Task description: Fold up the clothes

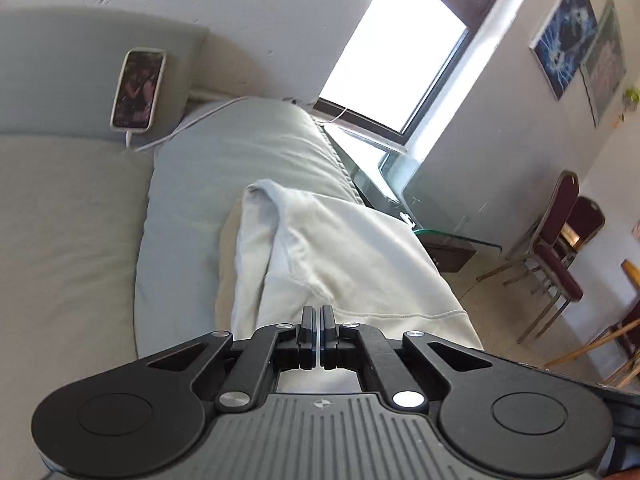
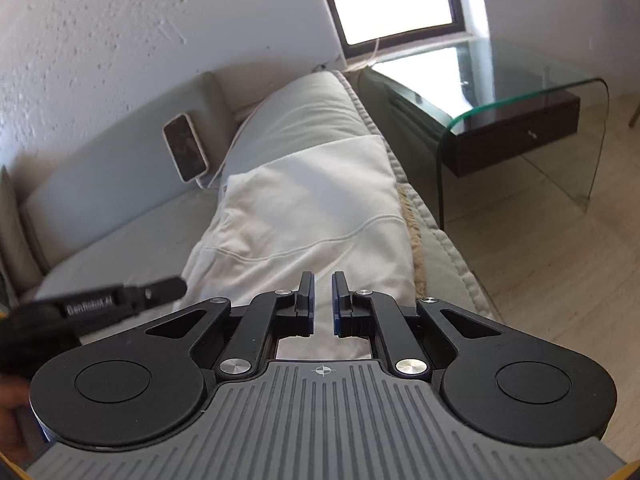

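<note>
A cream sweatshirt lies folded lengthwise on a grey-green sofa cushion, with a sleeve seam and hem showing. My left gripper hovers over its near end, jaws shut with only a sliver of light between them and no cloth pinched. In the right wrist view the same sweatshirt stretches away along the cushion edge. My right gripper is over its near end, jaws a narrow gap apart, nothing between the pads. The left gripper shows from the side, at the garment's left edge.
A phone leans on the sofa back with a white cable running from it. A glass side table with a dark drawer stands beside the sofa's end. Dark red chairs stand on the pale floor. A person's hand shows at lower left.
</note>
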A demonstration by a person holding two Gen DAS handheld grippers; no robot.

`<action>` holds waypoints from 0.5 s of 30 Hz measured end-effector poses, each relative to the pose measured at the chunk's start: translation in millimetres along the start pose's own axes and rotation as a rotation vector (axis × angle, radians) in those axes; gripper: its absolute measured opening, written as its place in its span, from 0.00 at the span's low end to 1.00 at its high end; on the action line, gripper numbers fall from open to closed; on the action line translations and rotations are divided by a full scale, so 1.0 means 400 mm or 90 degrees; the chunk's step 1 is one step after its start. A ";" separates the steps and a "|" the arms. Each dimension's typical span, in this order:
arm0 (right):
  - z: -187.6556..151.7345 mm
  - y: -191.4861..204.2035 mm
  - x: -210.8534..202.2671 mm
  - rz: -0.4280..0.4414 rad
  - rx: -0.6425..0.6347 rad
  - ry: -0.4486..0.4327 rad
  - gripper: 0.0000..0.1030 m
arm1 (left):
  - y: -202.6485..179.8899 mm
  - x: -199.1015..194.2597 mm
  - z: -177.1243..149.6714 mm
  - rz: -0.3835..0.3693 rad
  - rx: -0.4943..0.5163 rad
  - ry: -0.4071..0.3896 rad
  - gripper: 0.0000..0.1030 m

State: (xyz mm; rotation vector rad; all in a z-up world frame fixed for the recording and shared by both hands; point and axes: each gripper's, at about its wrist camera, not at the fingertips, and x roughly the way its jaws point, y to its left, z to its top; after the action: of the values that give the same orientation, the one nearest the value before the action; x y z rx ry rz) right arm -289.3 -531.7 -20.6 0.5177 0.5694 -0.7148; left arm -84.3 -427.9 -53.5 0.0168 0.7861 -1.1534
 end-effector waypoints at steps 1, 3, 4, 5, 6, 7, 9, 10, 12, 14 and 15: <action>-0.003 0.009 0.017 -0.010 -0.026 0.001 0.09 | -0.004 0.019 0.003 0.021 -0.001 0.010 0.00; -0.012 0.014 0.046 -0.054 -0.074 0.009 0.10 | 0.000 0.056 0.003 0.097 0.012 0.052 0.00; -0.016 0.008 0.055 -0.077 -0.087 0.014 0.08 | 0.003 0.076 0.001 0.139 0.024 0.081 0.00; -0.016 -0.005 0.062 -0.095 -0.090 0.021 0.07 | 0.009 0.077 -0.003 0.158 0.034 0.096 0.00; -0.014 -0.020 0.065 -0.105 -0.087 0.028 0.06 | 0.016 0.075 -0.008 0.174 0.043 0.110 0.00; -0.009 -0.035 0.059 -0.098 -0.074 0.033 0.06 | 0.021 0.064 -0.003 0.174 0.039 0.109 0.00; 0.016 -0.056 0.034 -0.073 -0.048 0.017 0.12 | 0.016 0.028 0.014 0.161 0.031 0.075 0.02; 0.034 -0.058 0.021 -0.063 -0.044 -0.008 0.13 | 0.007 0.011 0.025 0.153 0.032 0.050 0.03; 0.072 -0.061 0.003 -0.045 -0.034 -0.055 0.17 | -0.036 0.000 0.054 0.141 0.060 0.008 0.06; 0.117 -0.052 0.048 -0.029 -0.020 -0.060 0.32 | -0.081 0.026 0.072 0.132 0.103 -0.013 0.10; 0.141 -0.045 0.078 -0.021 -0.014 -0.057 0.34 | -0.100 0.050 0.077 0.137 0.129 -0.017 0.14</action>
State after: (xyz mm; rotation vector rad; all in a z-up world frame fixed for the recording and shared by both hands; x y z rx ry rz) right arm -266.2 -592.2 -3.7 0.4545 0.5025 -0.7581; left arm -96.7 -473.8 -27.2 0.2485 0.6250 -1.0226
